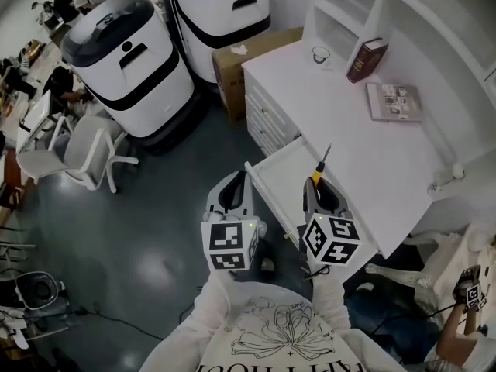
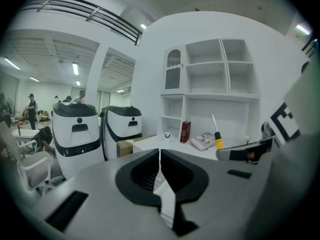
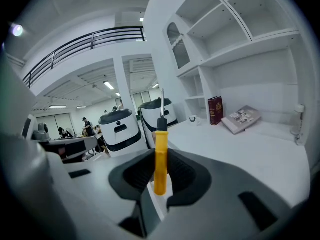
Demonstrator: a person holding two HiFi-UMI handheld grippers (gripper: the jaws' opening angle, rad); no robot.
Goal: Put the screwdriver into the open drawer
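My right gripper (image 1: 319, 186) is shut on the screwdriver (image 1: 320, 166), a yellow-handled tool with a black collar and a thin metal shaft pointing away from me. In the right gripper view the screwdriver (image 3: 160, 151) stands upright between the jaws of the right gripper (image 3: 161, 170). It hovers over the near end of the open drawer (image 1: 273, 178), a shallow white tray pulled out from the white desk (image 1: 349, 130). My left gripper (image 1: 236, 188) is shut with nothing in it, just left of the drawer's front. In the left gripper view the screwdriver (image 2: 217, 135) shows at the right, past the left gripper (image 2: 159, 171).
On the desk lie a dark red book (image 1: 366, 59), an open magazine (image 1: 394, 101) and a small cup (image 1: 322, 54). Two large white and black machines (image 1: 128, 60) stand to the left beside a cardboard box (image 1: 240, 56). A white office chair (image 1: 81, 153) sits on the grey floor.
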